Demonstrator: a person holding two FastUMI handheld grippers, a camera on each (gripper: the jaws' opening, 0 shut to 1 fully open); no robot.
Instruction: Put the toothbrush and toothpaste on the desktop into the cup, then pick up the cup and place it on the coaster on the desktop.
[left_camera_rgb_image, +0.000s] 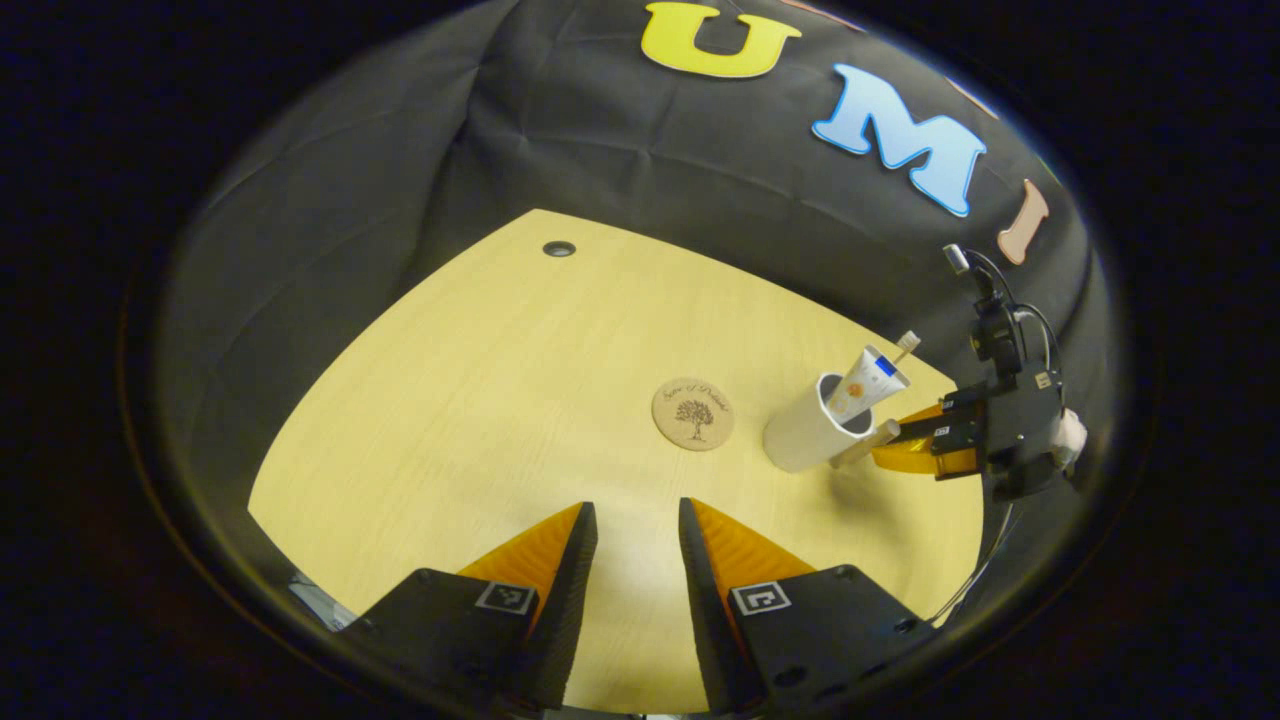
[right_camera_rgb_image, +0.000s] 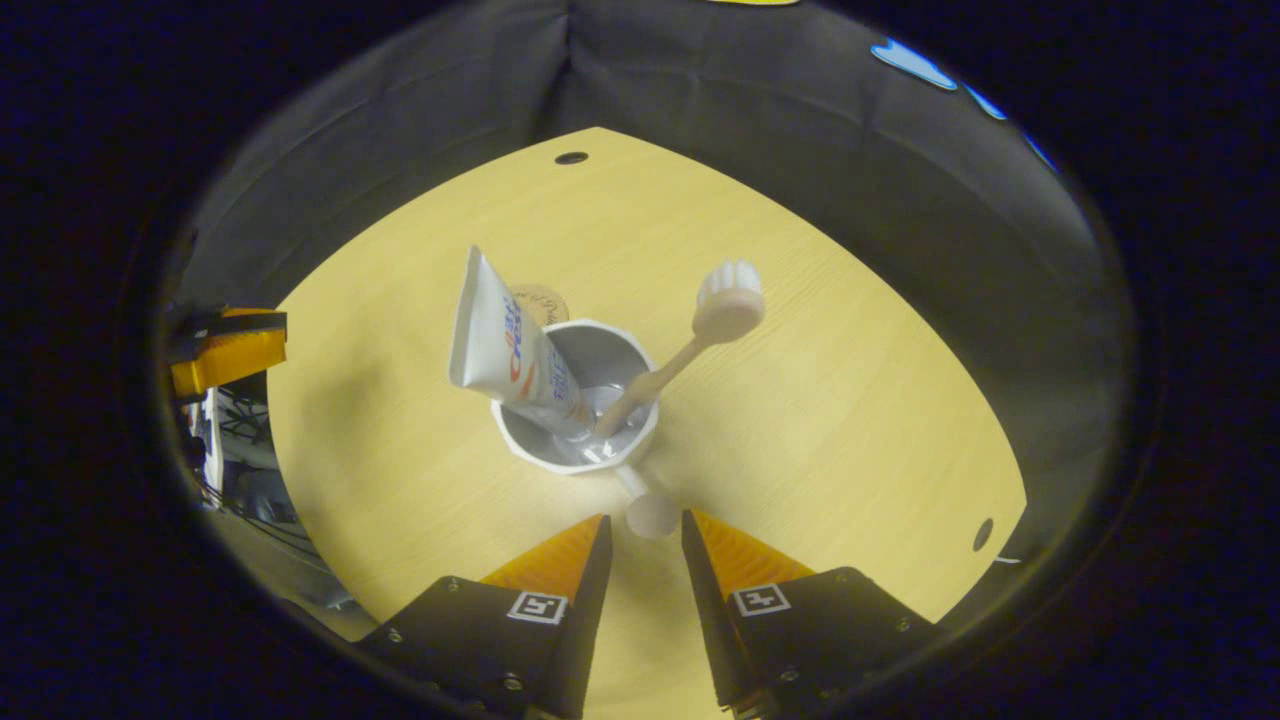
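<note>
White cup (right_camera_rgb_image: 578, 415) holds toothpaste (right_camera_rgb_image: 505, 345), toothbrush (right_camera_rgb_image: 690, 345).

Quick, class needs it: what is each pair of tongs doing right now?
Left tongs: open, holding nothing.
Right tongs: open, either side of the cup's handle, not gripping.

Black gripper bodies, square tag markers on left gripper (left_camera_rgb_image: 637, 530) and right gripper (right_camera_rgb_image: 645, 545), screws, black cables

Dim booth, warm overhead light, soft shadows, fisheye-bent edges, sharp focus
</note>
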